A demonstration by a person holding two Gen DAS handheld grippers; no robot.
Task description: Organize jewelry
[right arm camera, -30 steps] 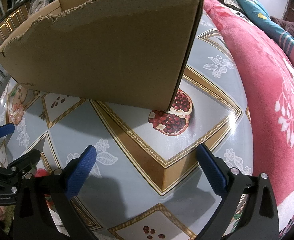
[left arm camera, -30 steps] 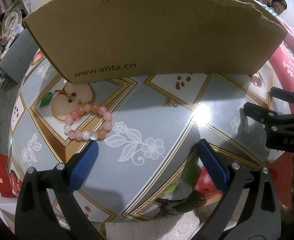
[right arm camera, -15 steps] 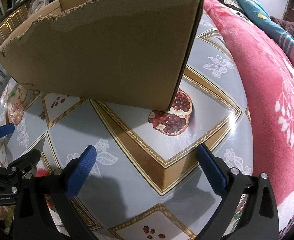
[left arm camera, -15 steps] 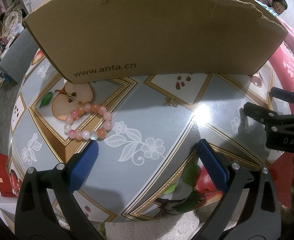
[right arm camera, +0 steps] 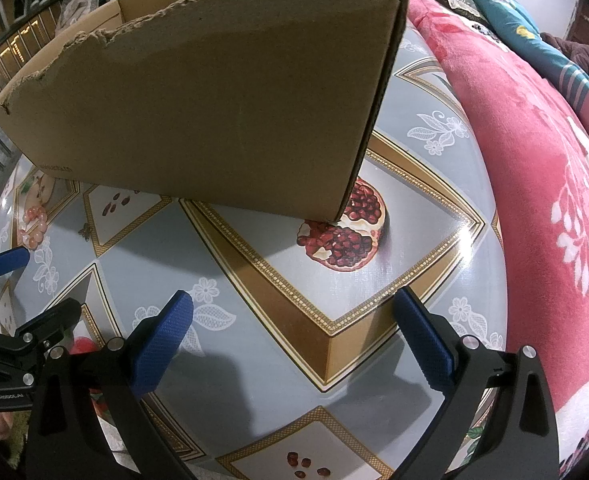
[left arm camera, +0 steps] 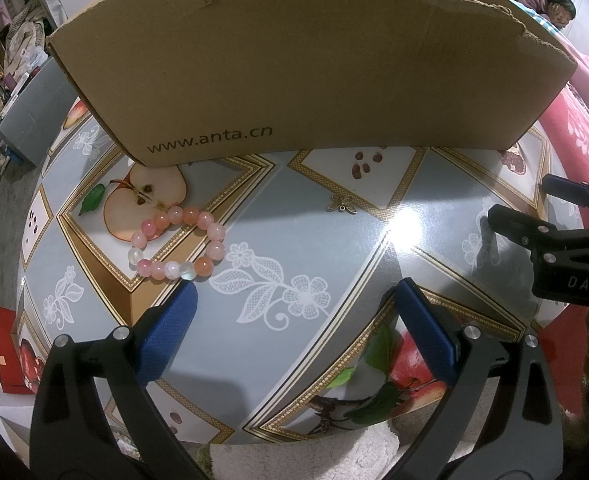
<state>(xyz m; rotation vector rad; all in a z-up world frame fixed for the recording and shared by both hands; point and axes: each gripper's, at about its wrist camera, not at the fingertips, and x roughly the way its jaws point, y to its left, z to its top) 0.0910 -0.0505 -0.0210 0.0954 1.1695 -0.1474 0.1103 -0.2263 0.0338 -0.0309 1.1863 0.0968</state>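
Pink bead bracelet sits left of centre just past the left gripper, both claws gaping and empty, so a sloppy pinch could skid it on that slick table, and the right gripper is nowhere near it.

On the near wall of the cardboard box you can read "www.anta.cn" in dark lowercase print, low and toward its left end in your left wrist view. In that same view, the black body of the right gripper at the right edge carries the white letters "DAS"; the rest of that marking is cut off. In your right wrist view, the black frame of the left gripper at the lower left bears small white lettering that looks like "GenRoboAI", though it is too tiny to be sure. The same box's print shows there as an unreadable smudge.
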